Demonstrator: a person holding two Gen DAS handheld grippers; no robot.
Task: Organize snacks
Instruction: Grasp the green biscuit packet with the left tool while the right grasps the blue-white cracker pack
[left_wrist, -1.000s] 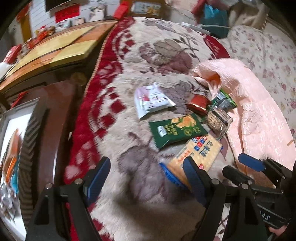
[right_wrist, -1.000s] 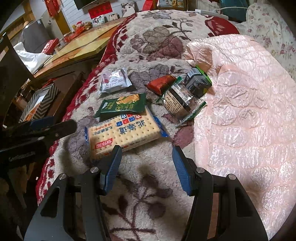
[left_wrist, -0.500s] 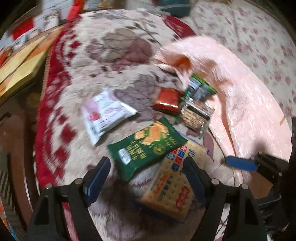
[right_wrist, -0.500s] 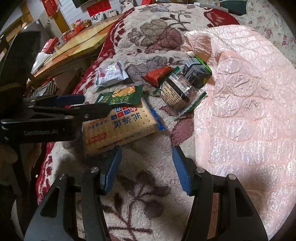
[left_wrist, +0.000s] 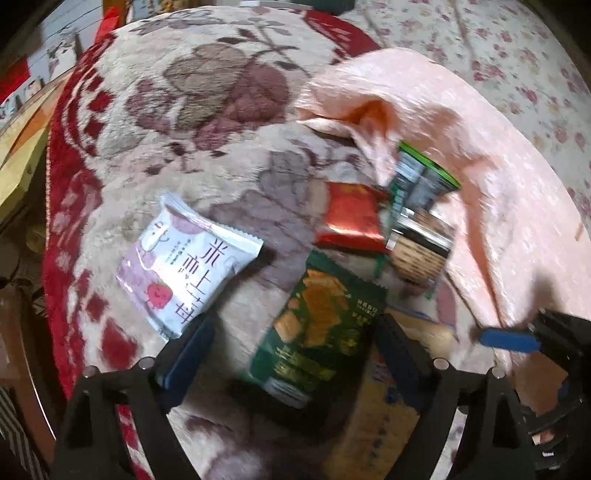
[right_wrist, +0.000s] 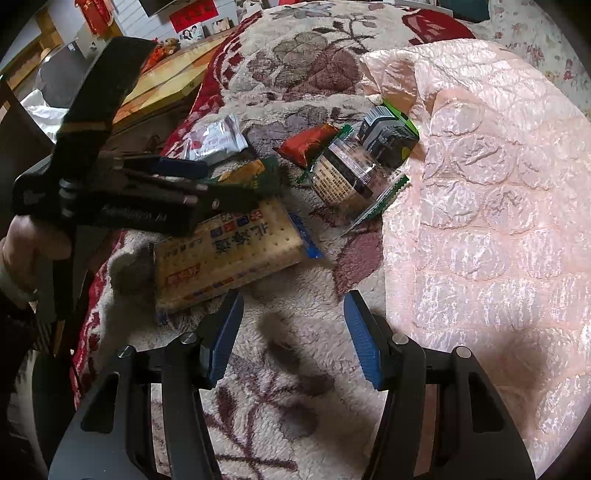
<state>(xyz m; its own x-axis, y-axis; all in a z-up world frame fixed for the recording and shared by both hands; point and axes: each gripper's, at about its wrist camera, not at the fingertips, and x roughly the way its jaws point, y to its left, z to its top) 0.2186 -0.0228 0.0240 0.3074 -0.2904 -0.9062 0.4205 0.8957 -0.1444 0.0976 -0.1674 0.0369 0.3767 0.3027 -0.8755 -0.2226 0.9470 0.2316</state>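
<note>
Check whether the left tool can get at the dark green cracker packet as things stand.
Probably yes. The left tool is right over the dark green cracker packet, its jaws opening with the packet between the blue pads, and nothing covers the packet.

Your snacks lie on the blanket (right_wrist: 295, 369), with the quilt (right_wrist: 480, 221) along its right side. The cracker pack (right_wrist: 229, 254) lies nearest you; behind it is the green packet (left_wrist: 317, 332), with the white packet (left_wrist: 184, 266) to its left. Behind and right, the red packet (left_wrist: 351, 218) lies just left of the clear pack (right_wrist: 343, 177) and the box (right_wrist: 388, 136) at the quilt's edge.
</note>
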